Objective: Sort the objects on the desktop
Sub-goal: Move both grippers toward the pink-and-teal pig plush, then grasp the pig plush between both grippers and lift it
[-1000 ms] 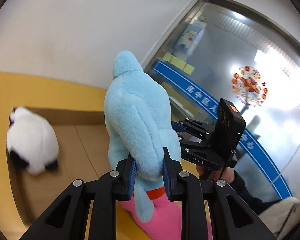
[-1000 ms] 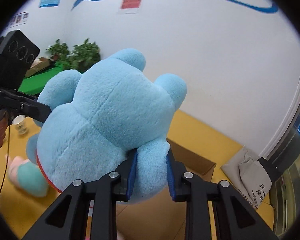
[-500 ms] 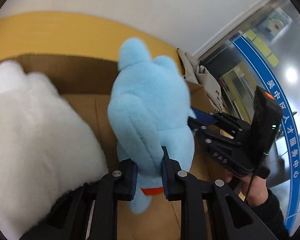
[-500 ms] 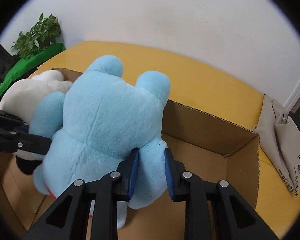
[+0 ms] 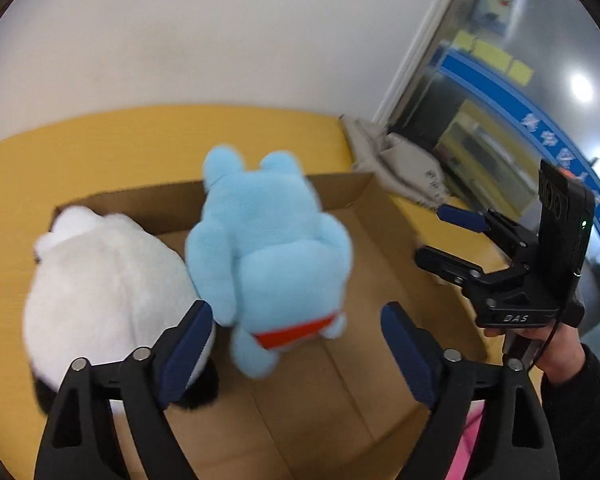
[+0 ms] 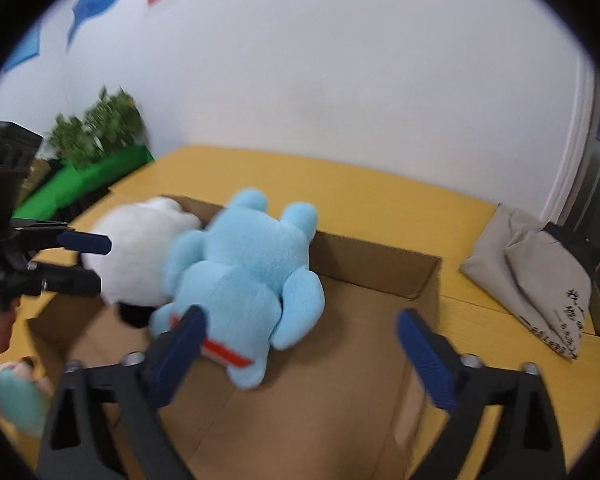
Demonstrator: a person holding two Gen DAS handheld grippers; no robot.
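Two soft toys lie side by side in an open brown cardboard box (image 5: pixel 340 196) on a yellow tabletop (image 5: pixel 140 140). Ahead and to the left of the left gripper (image 5: pixel 296 348) is a round white plush toy with black patches (image 5: pixel 100 280); its side touches that gripper's left pad. Straight ahead, between and beyond the spread fingers, a fluffy light-blue plush animal with a red band (image 5: pixel 268 256) lies face down, pressed against the white one. Both grippers are spread wide and hold nothing; the right gripper (image 6: pixel 300 356) hangs just behind the blue toy, its left pad close over the red band.

The step in hand looks like letting go of the blue toy inside the box. To do it well, I judge both grippers should lift straight back with jaws kept wide, so no pad snags the fur or drags the toy out, and the left one should keep off the white plush.

Right of the box lies a grey folded cloth bag (image 6: pixel 540 272) with dark printed characters, too small to read. The other gripper's black body, seen from the left wrist, reads "DAS". Blue lettering on the glass door (image 5: pixel 500 80) is blurred.
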